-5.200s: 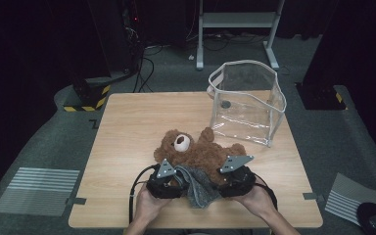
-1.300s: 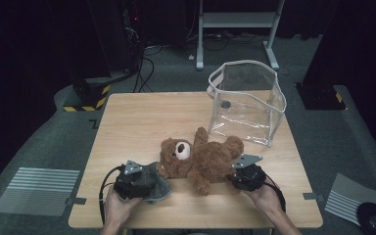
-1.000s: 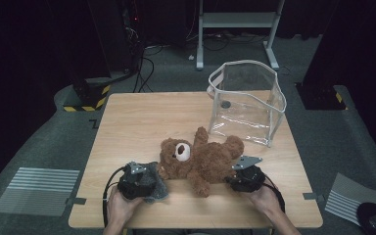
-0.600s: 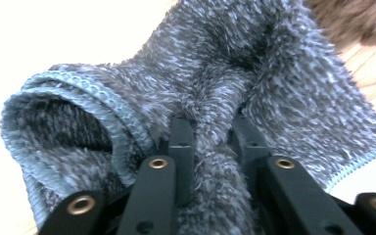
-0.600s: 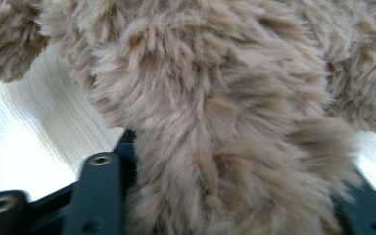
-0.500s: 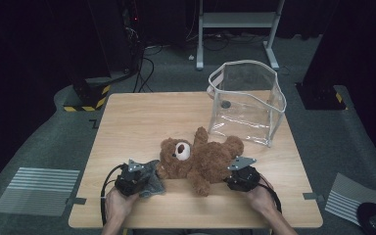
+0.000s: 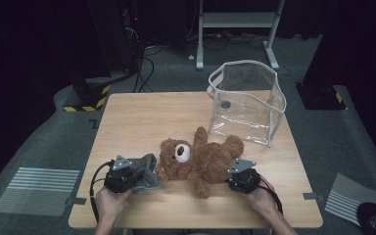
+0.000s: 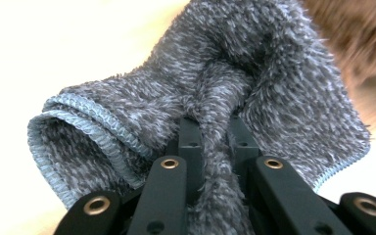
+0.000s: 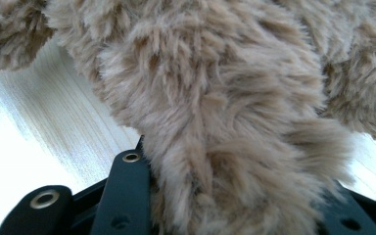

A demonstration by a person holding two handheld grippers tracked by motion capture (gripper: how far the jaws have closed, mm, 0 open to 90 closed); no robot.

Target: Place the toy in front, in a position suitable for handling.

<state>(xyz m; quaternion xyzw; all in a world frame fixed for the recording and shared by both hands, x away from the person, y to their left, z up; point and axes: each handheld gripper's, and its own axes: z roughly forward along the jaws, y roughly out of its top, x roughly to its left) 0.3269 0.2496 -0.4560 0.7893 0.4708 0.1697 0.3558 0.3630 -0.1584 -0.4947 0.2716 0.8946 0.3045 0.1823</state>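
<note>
- So far, our left tongs (image 8: pixel 210 129) are clamped on the grey cloth (image 7: pixel 144 170), raised just beside the bear (image 7: pixel 203 161).
- Our right tongs (image 9: pixel 225 196) have just been closing, a furry limb between them; the bear lies mid-bench (image 7: pixel 142 117).
- Left, we judge: dressing the bear, perhaps bagging it in the clear bag (image 7: pixel 247 100).

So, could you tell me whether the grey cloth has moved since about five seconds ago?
Yes. The grey cloth, now pinched in the left gripper, has shifted left along the table's near edge, from in front of the teddy bear to beside its head.
</note>
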